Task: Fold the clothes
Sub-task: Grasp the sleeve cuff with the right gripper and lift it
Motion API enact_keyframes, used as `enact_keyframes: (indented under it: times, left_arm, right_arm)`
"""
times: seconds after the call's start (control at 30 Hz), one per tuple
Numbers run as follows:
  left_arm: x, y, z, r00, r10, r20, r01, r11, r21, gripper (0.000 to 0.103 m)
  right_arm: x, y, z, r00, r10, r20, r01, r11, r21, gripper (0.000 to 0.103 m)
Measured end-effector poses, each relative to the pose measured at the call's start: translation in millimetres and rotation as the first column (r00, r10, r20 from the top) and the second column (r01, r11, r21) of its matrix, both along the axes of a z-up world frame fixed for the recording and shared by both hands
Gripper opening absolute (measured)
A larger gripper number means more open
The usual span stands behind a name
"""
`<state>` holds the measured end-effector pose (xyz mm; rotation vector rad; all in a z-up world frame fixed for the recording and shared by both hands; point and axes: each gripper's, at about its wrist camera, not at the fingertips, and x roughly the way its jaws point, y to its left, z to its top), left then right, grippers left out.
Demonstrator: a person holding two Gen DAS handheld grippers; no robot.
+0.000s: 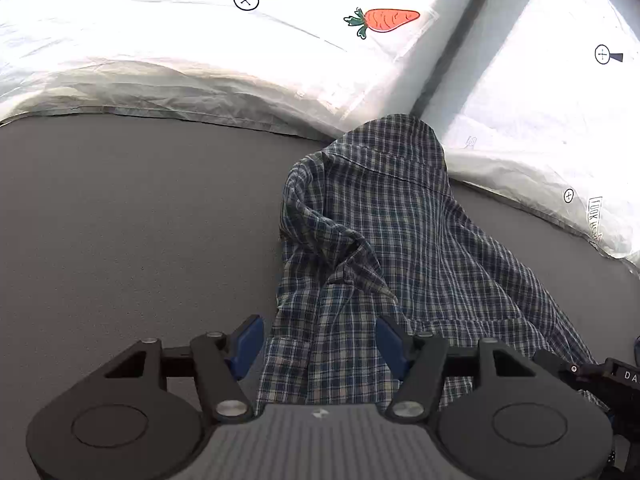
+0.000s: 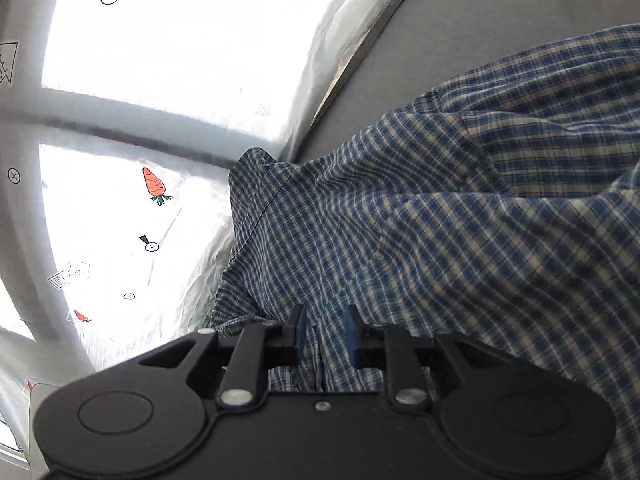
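**Plaid shirt bunched on the grey surface, one tool pinching, one spread**

The blue-and-white plaid shirt [image 1: 372, 240] lies in a rumpled heap on a grey surface [image 1: 140, 220], its far end pushed up against white printed bedding [image 1: 200, 60] scattered with carrot motifs [image 1: 384, 20]. Whether that surface is a mattress or a worktop, the pictures do not settle. The cloth is neither flat nor squared; ridges and overlapping layers run across it.

The left tool [image 1: 320, 340] stands with its blue pads wide apart, straddling the near edge of the shirt without pinching it. The right tool [image 2: 326, 336] has its pads drawn close with a gather of plaid fabric between them, so it appears to grip the shirt [image 2: 400, 220] at the near edge.

As a judgement: the heap would fit either a garment being spread before folding or one being gathered mid-fold. Either way, good handling here means taking a single layer at a seam or hem rather than a bunch, matching the two grips along the same edge, and keeping the fabric taut between them so wrinkles pull out rather than get folded in.
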<state>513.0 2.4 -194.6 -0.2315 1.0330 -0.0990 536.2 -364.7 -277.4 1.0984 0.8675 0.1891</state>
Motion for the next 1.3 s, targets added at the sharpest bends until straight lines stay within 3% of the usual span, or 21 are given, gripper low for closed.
enact_keyframes:
  times: [0.07,0.2,0.33,0.57,0.77,1.0,1.17,1.3]
  left_arm:
    - [-35,-2,-1,0.999,-0.012,-0.036,0.012,1.0,-0.003,0.069]
    - [-93,-24,-10,0.994,-0.054,-0.097,0.067,0.989,0.13,0.069]
    - [-134,-43,-22,0.986,-0.07,-0.152,0.094,0.983,0.155,0.069]
    - [-185,-62,-40,0.985,-0.038,-0.166,0.071,0.978,0.198,0.073]
    - [-205,-63,-53,0.987,0.033,-0.158,0.005,0.972,0.235,0.082]
    - [-212,-66,-57,0.985,0.09,-0.15,-0.049,0.965,0.256,0.095]
    - [-207,-64,-61,0.976,0.122,-0.178,-0.074,0.964,0.256,0.103]
    - [-204,-64,-61,0.973,0.133,-0.189,-0.083,0.963,0.255,0.103]
  right_arm:
    - [-36,-29,8,0.998,-0.055,0.006,0.055,0.998,0.022,0.022]
    - [-102,-70,12,0.992,-0.129,-0.01,0.13,0.991,0.036,0.023]
    - [-153,-94,11,0.988,-0.149,-0.04,0.15,0.989,0.013,0.023]
    - [-240,-135,9,0.979,-0.182,-0.09,0.18,0.983,-0.03,0.024]
    - [-274,-176,16,0.969,-0.228,-0.093,0.22,0.971,-0.092,0.025]
    - [-288,-232,24,0.921,-0.381,-0.078,0.346,0.895,-0.282,0.04]
    - [-284,-253,21,0.895,-0.44,-0.071,0.382,0.84,-0.385,0.042]
    - [-281,-265,20,0.847,-0.53,-0.041,0.458,0.767,-0.449,0.044]
